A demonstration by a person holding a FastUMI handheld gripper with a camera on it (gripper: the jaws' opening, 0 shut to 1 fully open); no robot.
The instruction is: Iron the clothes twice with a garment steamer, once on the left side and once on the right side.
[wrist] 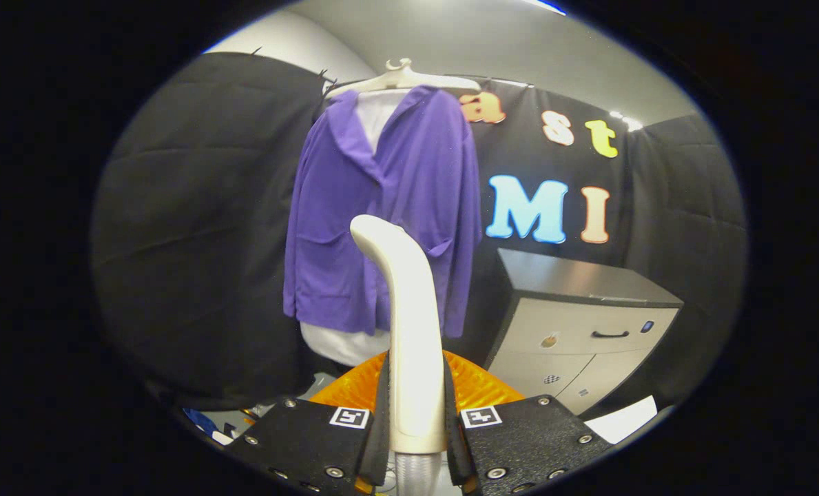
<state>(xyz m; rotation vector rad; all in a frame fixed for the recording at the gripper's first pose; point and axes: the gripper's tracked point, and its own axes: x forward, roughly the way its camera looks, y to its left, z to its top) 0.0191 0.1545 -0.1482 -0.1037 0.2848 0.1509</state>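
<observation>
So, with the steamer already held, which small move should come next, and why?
Probably carry the steamer forward toward one side of the purple shirt. The gripper jaws are shut on its handle, and the head seems still apart from the cloth hanging on the hanger.

Gripper (415, 420) fingers clamp both sides of white curved garment steamer handle (409, 324), upright between them. Beyond: purple button-front shirt (381, 213) over white garment on white plastic hanger (402, 77). Grey drawer cabinet (581, 324) beside the shirt.
</observation>
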